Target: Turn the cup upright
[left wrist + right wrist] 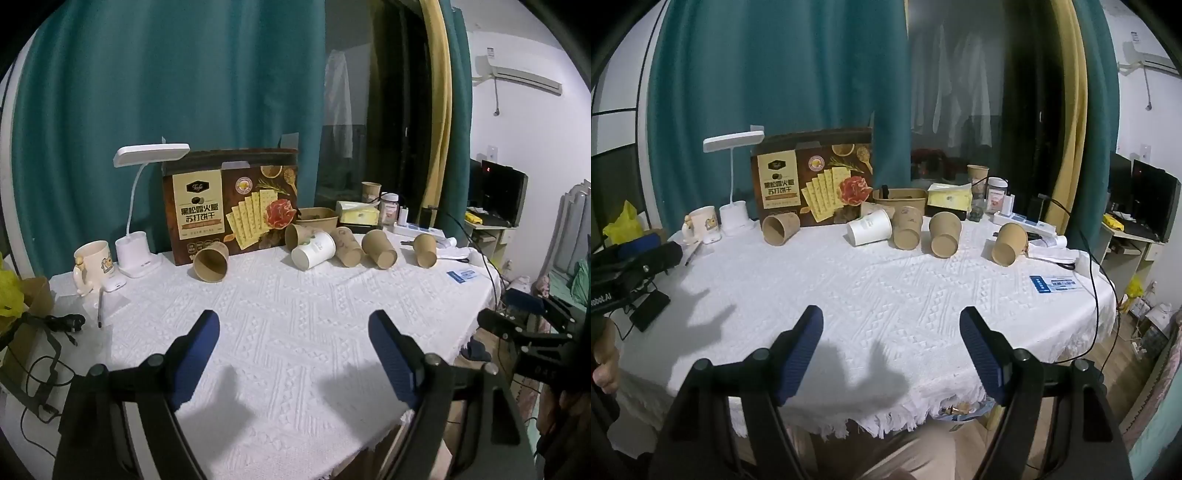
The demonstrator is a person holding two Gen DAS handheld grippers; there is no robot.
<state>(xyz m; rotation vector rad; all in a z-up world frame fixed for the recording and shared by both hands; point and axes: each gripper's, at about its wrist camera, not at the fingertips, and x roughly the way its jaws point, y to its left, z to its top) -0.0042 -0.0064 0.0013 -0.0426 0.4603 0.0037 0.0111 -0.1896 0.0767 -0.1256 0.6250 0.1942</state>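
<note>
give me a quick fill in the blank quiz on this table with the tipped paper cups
1. Among the brown paper cups lying on their sides, one cup is ____ in colour.
2. The cracker box stands in front of a ____ curtain.
3. The desk lamp stands to the ____ of the cracker box.
4. Both the left hand-held gripper and the right hand-held gripper are ____, holding nothing.

Missing words: white; teal; left; open

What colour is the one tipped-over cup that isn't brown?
White, with a small printed mark; the white cup shows best in the right wrist view.
</note>
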